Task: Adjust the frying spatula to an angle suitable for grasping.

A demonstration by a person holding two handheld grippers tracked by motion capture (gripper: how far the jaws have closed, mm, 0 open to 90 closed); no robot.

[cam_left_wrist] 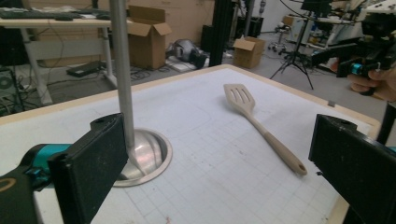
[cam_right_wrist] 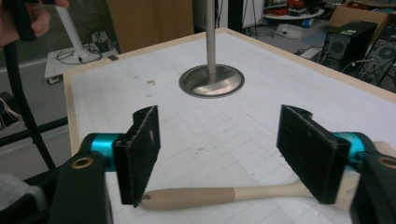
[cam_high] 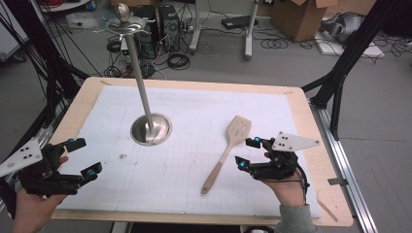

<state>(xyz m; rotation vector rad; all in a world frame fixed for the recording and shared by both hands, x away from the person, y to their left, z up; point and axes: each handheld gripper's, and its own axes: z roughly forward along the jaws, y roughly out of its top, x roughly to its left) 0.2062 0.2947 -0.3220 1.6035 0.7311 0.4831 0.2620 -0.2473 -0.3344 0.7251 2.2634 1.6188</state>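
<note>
Jaws of the right gripper (cam_right_wrist: 217,156) are seen parted, nothing pressed between the pads; the gap straddles the handle of a beige wooden slotted spatula (cam_right_wrist: 224,196), which lies flat on the mat just below and in front of the pads. No contact is visible in the right gripper view. The left pad sits near the handle's butt end, the right pad further along toward the neck, so the long axis runs almost across the jaw gap rather than through it. That is judged the key relation: as lined up now, closing would likely catch the handle lengthwise, not across its width, unless the wrist is turned.

In the high view the right gripper (cam_high: 248,153) is placed just right of the spatula (cam_high: 227,150), whose handle points toward the person's near edge and whose slotted blade points away toward the far side. The right hand is clearly the nearer one.

The left gripper (cam_high: 80,158) is held well apart at the left edge, jaws wide open and empty.

Further out, a steel stand with a round dished base and tall upright rod (cam_high: 150,128) is set on the white gridded mat (cam_high: 194,111), which covers a pale wooden table (cam_high: 303,116).
</note>
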